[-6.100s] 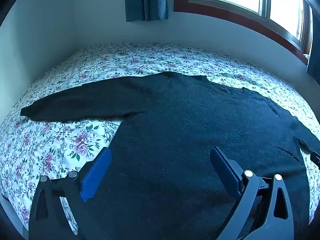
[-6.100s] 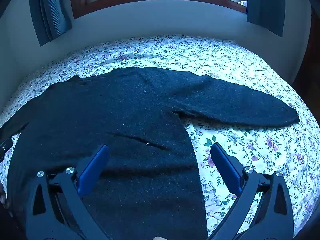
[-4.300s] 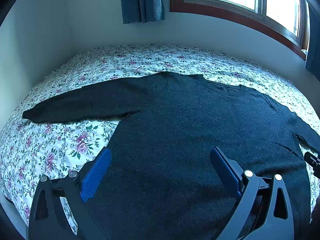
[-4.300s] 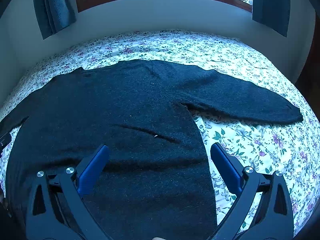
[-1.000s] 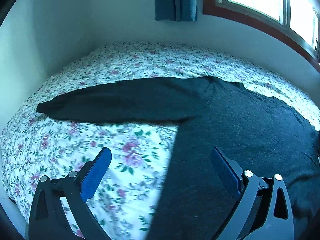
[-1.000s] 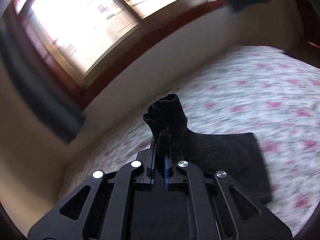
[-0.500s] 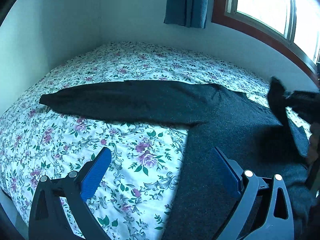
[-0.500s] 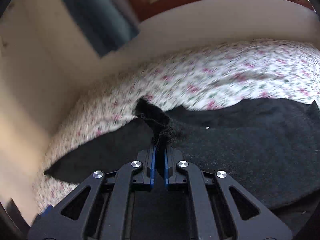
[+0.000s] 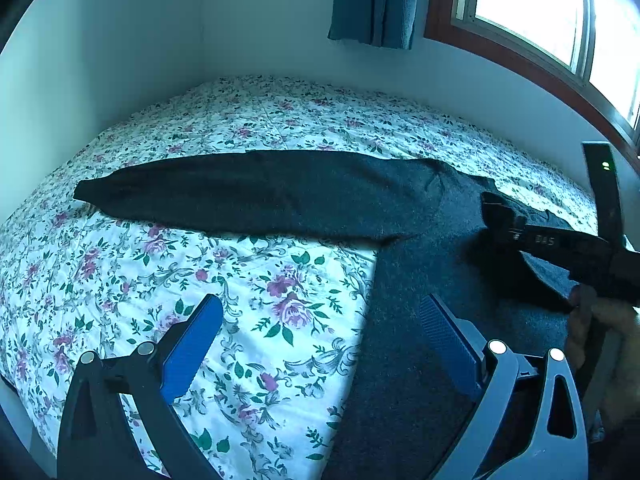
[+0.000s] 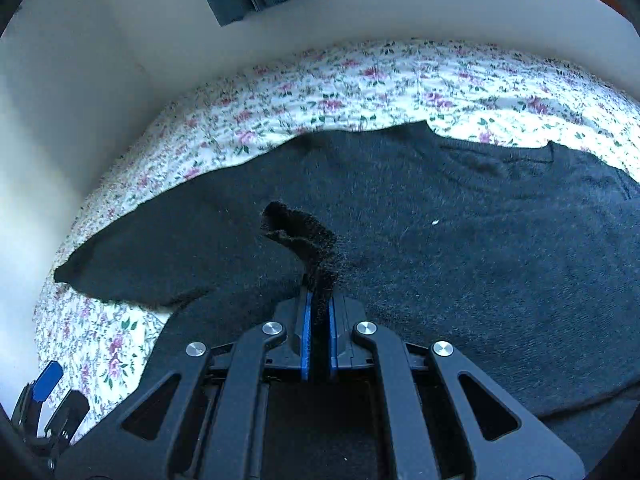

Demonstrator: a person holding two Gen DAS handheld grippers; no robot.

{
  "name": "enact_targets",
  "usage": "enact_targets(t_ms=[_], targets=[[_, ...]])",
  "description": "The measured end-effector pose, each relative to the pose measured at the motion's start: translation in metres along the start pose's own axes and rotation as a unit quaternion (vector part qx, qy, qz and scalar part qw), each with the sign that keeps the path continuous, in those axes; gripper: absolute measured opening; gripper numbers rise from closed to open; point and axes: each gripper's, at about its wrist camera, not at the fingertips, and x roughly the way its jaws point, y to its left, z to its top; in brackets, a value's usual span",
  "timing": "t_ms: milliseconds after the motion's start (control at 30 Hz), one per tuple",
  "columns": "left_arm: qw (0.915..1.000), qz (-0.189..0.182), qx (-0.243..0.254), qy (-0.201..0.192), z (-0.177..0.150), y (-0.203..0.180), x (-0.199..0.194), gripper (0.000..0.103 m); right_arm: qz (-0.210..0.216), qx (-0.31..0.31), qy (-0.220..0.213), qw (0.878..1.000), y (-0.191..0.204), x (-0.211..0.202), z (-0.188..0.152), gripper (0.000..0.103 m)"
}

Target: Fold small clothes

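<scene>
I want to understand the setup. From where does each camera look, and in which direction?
Left wrist: sits on the open left tool, facing across the floral bed to the sweater's flat sleeve; the person's hand shows at right.
Right wrist: sits on the right tool, shut on the other sleeve's cuff, facing the sweater body.
Shared: sweater, bed, curtain.

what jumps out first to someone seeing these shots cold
A big dark sweater sprawls across the floral bedspread, one sleeve stretched flat toward the wall. Over the sweater's body, the right claw is clamped on the other sleeve's cuff, which pokes up past the blue pads. The left claw gapes open above the sweater's near side edge.
</scene>
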Motion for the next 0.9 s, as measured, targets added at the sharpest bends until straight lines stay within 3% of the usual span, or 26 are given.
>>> enact_targets(t_ms=[133,233,300,333,400,500,567,667,767,833,900], targets=[[1.0,-0.001,0.004,0.0,-0.001,-0.002,0.0,0.098,-0.006,-0.018,0.029,0.999,0.009,0.017,-0.008,0.007],[1.0,-0.001,0.007,-0.001,-0.003,-0.005,0.0,0.098,0.005,-0.042,0.038,0.998,0.016,0.021,-0.014,0.017],[0.9999,-0.002,0.01,-0.002,-0.003,-0.007,0.0,0.098,0.033,-0.052,0.043,0.997,0.02,0.018,-0.017,0.038],[0.9999,-0.004,0.013,-0.004,-0.004,-0.009,0.0,0.098,0.062,-0.054,0.052,0.995,0.022,0.015,-0.018,0.041],[0.9998,-0.007,0.017,-0.008,-0.005,-0.011,-0.002,0.098,0.113,-0.059,0.069,0.989,0.022,0.004,-0.022,0.043],[0.9996,-0.014,0.019,-0.016,-0.004,-0.011,-0.004,0.098,0.127,-0.064,0.051,0.988,0.003,-0.026,-0.022,0.043],[0.9994,-0.017,0.021,-0.023,-0.003,-0.011,-0.004,0.098,0.138,-0.041,0.02,0.989,-0.034,-0.061,-0.018,0.044],[0.9991,-0.023,0.022,-0.029,-0.002,-0.011,-0.003,0.098,0.118,0.022,-0.033,0.992,-0.114,-0.107,-0.007,0.048],[0.9989,-0.03,0.022,-0.028,0.0,-0.013,0.0,0.098,0.039,0.1,-0.081,0.991,-0.216,-0.141,0.004,0.048],[0.9988,-0.032,0.023,-0.029,0.001,-0.015,0.003,0.098,-0.014,0.175,-0.106,0.979,-0.288,-0.152,0.009,0.047],[0.9989,-0.031,0.022,-0.026,0.002,-0.018,0.008,0.098,-0.041,0.225,-0.101,0.968,-0.337,-0.149,0.013,0.042]])
